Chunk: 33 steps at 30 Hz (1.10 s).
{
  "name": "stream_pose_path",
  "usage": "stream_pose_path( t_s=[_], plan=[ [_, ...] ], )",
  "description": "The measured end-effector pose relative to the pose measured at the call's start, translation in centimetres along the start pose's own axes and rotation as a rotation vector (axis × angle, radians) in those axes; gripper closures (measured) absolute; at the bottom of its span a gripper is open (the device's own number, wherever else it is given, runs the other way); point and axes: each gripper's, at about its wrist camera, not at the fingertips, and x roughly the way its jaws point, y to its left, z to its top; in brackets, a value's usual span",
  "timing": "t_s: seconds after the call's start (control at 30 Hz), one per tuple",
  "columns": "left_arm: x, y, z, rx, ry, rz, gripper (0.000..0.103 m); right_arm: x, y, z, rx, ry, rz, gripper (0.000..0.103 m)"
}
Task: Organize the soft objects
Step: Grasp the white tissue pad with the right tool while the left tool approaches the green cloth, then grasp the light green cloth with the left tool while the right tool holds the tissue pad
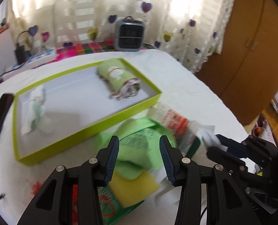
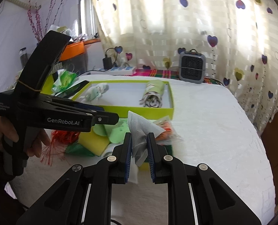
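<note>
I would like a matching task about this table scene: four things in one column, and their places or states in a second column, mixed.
Things:
1. rolled green cloth
2. white cloth
3. yellow sponge
4. grey fan heater

Places or states:
A. pinched between the pads of the right tool
B. at the far edge of the table, in front of the curtain
C. lying inside the green-rimmed tray
D. in the pile in front of the tray, partly under a light green cloth

Pairs: 1-C, 2-A, 3-D, 4-B
</note>
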Motion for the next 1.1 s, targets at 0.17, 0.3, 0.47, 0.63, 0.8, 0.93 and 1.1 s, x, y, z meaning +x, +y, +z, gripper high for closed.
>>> stream_pose_path(
  t_s=[0.17,0.3,0.47,0.63,0.8,0.93,1.1],
  plan=[
    [1.6,-0.6,0.8,0.014,0.032,0.008,0.059,-0.2,-1.0,-0.2,0.023,-0.003,-0.01,0.086],
    [3.0,-0.7,1.1,0.029,0.077,0.037,0.059,-0.3,-1.6,-0.3,0.033,-0.006,-0.011,0.086],
    [3.8,-0.1,1.1,0.011,0.101,0.066,0.054,-0.1,-2.1,-0.4,0.043,-0.005,-0.003,0.086],
    [5.1,0.8,1.2,-0.012,0.153,0.101,0.049,0.1,-2.2,-0.6,0.047,-0.001,0.009,0.086],
    [5.3,1.3,1.1,-0.053,0.152,0.09,0.049,0.2,-2.3,-0.6,0.049,0.002,0.015,0.086],
    [5.5,1.5,1.1,-0.063,0.151,0.086,0.055,0.4,-2.3,-0.7,0.05,0.008,0.02,0.086],
    [5.6,1.5,1.2,-0.058,0.141,0.091,0.078,0.4,-2.3,-0.7,0.051,0.008,0.021,0.086]
  ],
)
